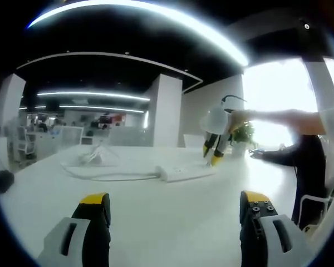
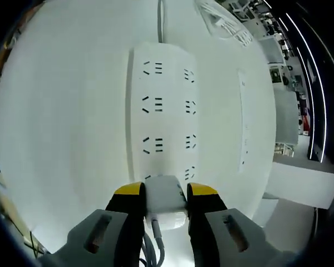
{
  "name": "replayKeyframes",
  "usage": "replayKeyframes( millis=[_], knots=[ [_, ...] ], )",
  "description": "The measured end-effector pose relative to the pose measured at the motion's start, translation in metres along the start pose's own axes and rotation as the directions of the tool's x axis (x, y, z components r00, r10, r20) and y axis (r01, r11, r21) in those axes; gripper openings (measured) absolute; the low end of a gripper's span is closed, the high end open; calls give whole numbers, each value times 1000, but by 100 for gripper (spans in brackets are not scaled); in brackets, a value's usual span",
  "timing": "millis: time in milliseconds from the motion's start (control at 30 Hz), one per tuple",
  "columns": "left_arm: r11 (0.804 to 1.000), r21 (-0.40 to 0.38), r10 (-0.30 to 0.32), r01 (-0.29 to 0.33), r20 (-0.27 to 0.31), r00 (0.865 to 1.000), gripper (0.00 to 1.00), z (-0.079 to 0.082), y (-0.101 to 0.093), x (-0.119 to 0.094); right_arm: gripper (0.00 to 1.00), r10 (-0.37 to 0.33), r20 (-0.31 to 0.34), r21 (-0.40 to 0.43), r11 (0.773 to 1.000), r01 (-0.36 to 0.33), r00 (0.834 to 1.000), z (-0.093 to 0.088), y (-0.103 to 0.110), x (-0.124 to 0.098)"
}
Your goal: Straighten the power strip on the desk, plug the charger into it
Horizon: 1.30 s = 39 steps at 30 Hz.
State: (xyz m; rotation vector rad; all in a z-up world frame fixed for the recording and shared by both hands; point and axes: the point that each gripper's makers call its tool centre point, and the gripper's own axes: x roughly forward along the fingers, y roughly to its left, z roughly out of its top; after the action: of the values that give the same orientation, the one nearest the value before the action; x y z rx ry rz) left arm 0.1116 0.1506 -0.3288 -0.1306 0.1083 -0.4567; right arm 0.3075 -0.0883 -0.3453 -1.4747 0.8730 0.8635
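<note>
**Charger held over the near end of the power strip**

The right gripper [image 2: 165,194] clamps a white charger [image 2: 166,201] between its yellow-tipped jaws, a grey cable trailing down from the charger's underside. The charger sits at the near end of the white power strip [image 2: 161,105], over the last row of sockets; whether its pins are in the slots cannot be told. The power strip lies flat on the white desk [image 2: 61,111], running straight away from the gripper, with its own cord [image 2: 160,19] leaving the far end. A coil of white cable [image 2: 225,25] lies on the desk beyond the strip's far end, off to one side.

In the left gripper view, the left gripper [image 1: 175,203] hangs above the desk with its jaws spread wide and nothing between them. The power strip [image 1: 183,173] lies well ahead of it, and the right gripper [image 1: 217,153] stands at the strip's far end, held by a person's outstretched arm [image 1: 289,118].
</note>
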Motion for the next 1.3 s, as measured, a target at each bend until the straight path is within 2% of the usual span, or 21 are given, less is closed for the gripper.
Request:
replayKeyframes(
  millis=[167,700,767,800,833,867,933,1100,1300],
  knots=[
    [1000,1,-2,2,-3,1000,99,0,0,1,27,7,8,21,1000,-7,1000,0,0,0],
    [1000,4,-12,12,-18,1000,99,-4,-8,6,27,-10,31,-3,1000,10,999,3,1,-1],
    [1000,3,-12,12,-19,1000,99,-4,-8,6,27,-7,46,1,1000,7,999,7,1,-1],
    [1000,3,-12,12,-19,1000,99,-4,-8,6,27,-4,89,2,1000,4,996,16,2,0],
    [1000,6,-13,13,-20,1000,99,-4,-9,6,27,-1,103,1,1000,1,995,19,2,1],
    [1000,6,-12,12,-26,1000,99,-5,-9,6,27,3,77,12,1000,-4,997,17,4,2],
    [1000,11,-8,8,-30,1000,99,-5,-7,5,27,19,82,-3,1000,-19,996,16,5,2],
    [1000,8,18,-18,-26,1000,99,-1,5,1,27,43,148,30,998,-48,988,14,5,1],
    [1000,15,3,-3,-32,999,99,-1,-1,4,27,36,135,13,999,-38,990,14,7,2]
  ],
)
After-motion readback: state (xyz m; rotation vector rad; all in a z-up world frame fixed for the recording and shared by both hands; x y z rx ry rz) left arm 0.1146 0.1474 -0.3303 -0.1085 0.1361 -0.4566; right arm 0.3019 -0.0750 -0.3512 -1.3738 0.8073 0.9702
